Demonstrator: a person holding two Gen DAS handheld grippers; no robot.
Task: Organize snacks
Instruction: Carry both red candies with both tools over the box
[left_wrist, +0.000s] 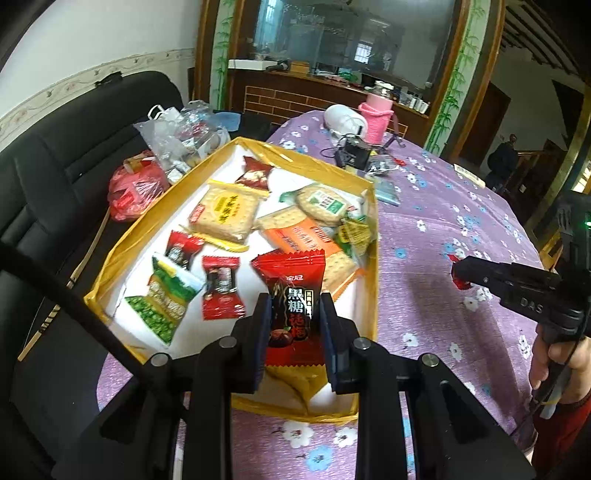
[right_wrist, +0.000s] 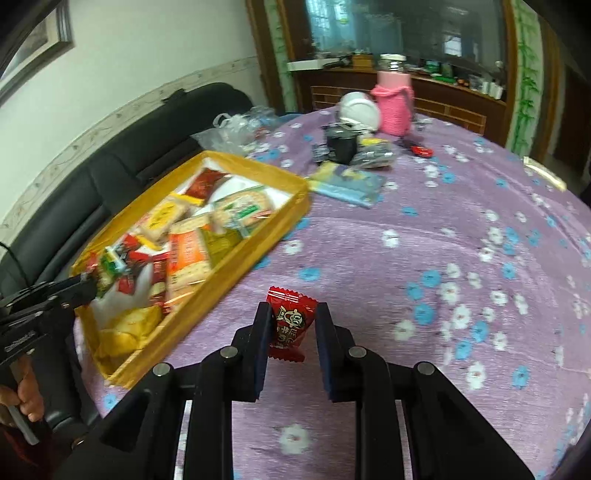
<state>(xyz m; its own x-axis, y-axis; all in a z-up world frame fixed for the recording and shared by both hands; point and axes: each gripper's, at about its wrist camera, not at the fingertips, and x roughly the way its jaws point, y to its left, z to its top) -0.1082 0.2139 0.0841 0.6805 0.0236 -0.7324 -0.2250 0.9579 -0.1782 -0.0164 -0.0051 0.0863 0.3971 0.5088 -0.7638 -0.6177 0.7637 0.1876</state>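
Over the near end of the yellow tray (left_wrist: 236, 147), the left tongs (left_wrist: 295, 314) pinch a red sweet packet (left_wrist: 295, 295) by its sides, narrowed just to the packet's width, so it hangs upright above the loose snacks, which suggests it is being carried in to be set down or lifted out for sorting; which of the two I cannot tell. Inside the tray lie square crackers (left_wrist: 225, 210), a round cracker pack (left_wrist: 321, 205), a green pea packet (left_wrist: 166, 299) and small red sweets (left_wrist: 221, 288), all jumbled and overlapping. Off to the tray's right, above the purple flowered cloth of the worktop (right_wrist: 443, 258), the right tongs (right_wrist: 291, 325) grip a smaller red sweet (right_wrist: 290, 321), part-closed on its wrapper, clear of the cloth and well apart from the tray.
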